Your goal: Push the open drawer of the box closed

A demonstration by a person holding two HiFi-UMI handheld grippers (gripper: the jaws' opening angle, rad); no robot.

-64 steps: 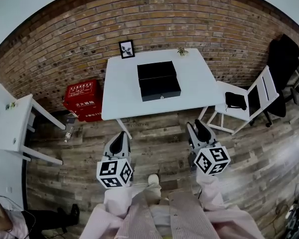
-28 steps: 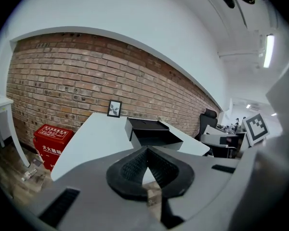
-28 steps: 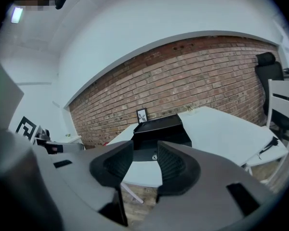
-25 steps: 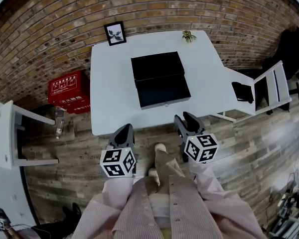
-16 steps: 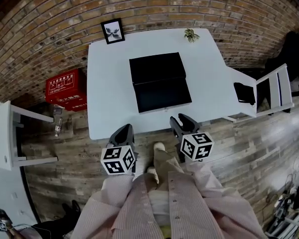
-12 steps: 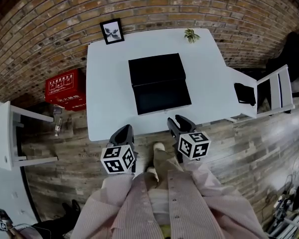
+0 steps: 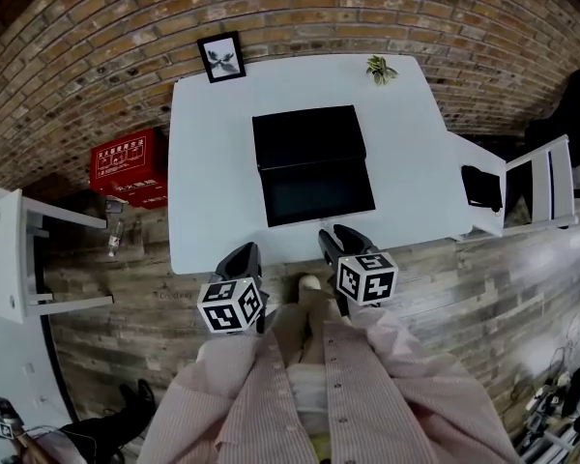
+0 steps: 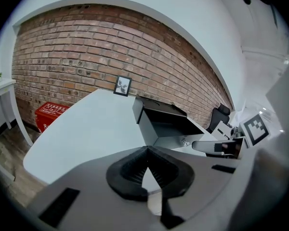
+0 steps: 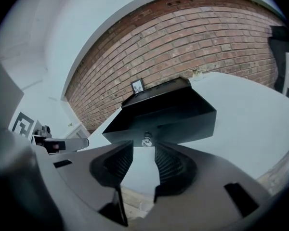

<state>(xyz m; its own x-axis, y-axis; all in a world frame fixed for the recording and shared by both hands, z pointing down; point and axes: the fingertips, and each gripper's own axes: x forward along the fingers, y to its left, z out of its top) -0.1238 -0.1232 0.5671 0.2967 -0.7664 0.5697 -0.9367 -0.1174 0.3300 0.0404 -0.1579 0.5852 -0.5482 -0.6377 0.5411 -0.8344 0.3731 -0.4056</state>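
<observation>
Right tongs (image 9: 143,150), ribbed pads (image 9: 169,166) apart, near round knob (image 9: 146,141) on drawer (image 9: 185,120)

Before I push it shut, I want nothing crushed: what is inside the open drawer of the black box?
The drawer shows only a bare dark floor; nothing lies in the pulled-out part. Its back end, inside the box, is covered.

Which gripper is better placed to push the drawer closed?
The right gripper: its open jaws face the drawer front, knob straight ahead. The left gripper, shut, aims at the table beside the drawer.
</observation>
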